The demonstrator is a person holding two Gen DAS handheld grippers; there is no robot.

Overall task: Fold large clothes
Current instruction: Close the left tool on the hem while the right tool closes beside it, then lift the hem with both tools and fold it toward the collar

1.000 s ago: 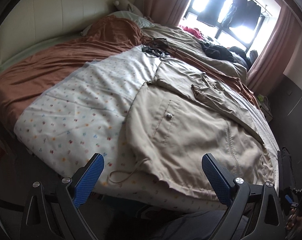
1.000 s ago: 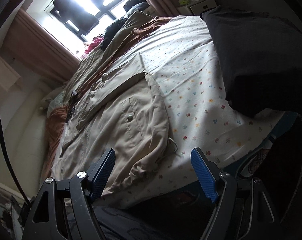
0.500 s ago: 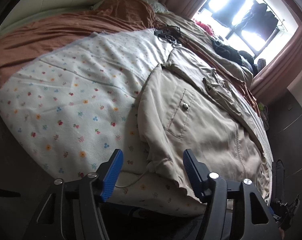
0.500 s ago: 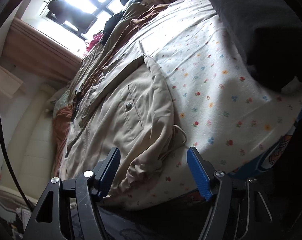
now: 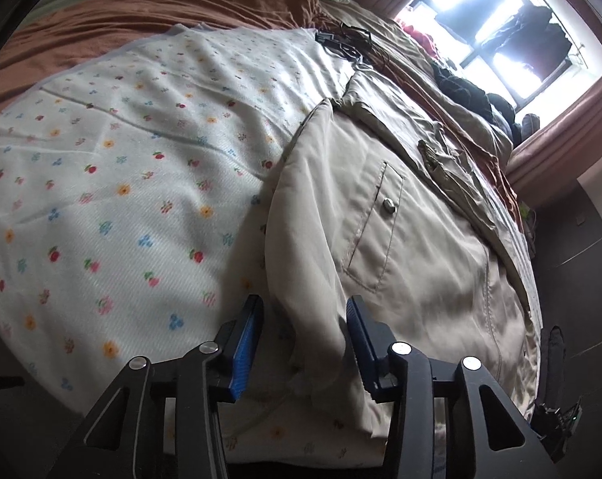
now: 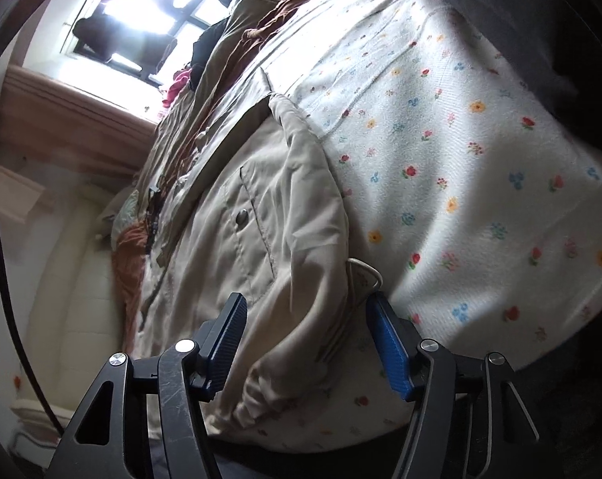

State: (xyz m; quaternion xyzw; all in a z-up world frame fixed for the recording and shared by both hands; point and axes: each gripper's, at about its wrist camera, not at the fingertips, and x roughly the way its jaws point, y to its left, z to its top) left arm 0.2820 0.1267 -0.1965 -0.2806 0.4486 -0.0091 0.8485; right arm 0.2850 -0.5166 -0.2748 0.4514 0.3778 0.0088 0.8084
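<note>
The beige jacket (image 5: 412,247) lies flat on the flowered blanket (image 5: 113,183) at the bed's near edge. The left gripper (image 5: 302,343) and right gripper (image 6: 306,339) each straddle its hem, jaws partly apart, probably to pinch both corners for folding.

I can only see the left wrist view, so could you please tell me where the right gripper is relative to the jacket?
Observer: The right gripper is open. Its fingers sit on either side of a bunched fold at the jacket edge.
Operator: Thank you. Is anything close by that might snag?
Observer: A pale cord loop pokes out from under the jacket, right by the tip of one finger.
Operator: And what lies further along that side of the bed?
Observer: A dark grey pile rests on the floral sheet, well clear of the jacket.
</note>
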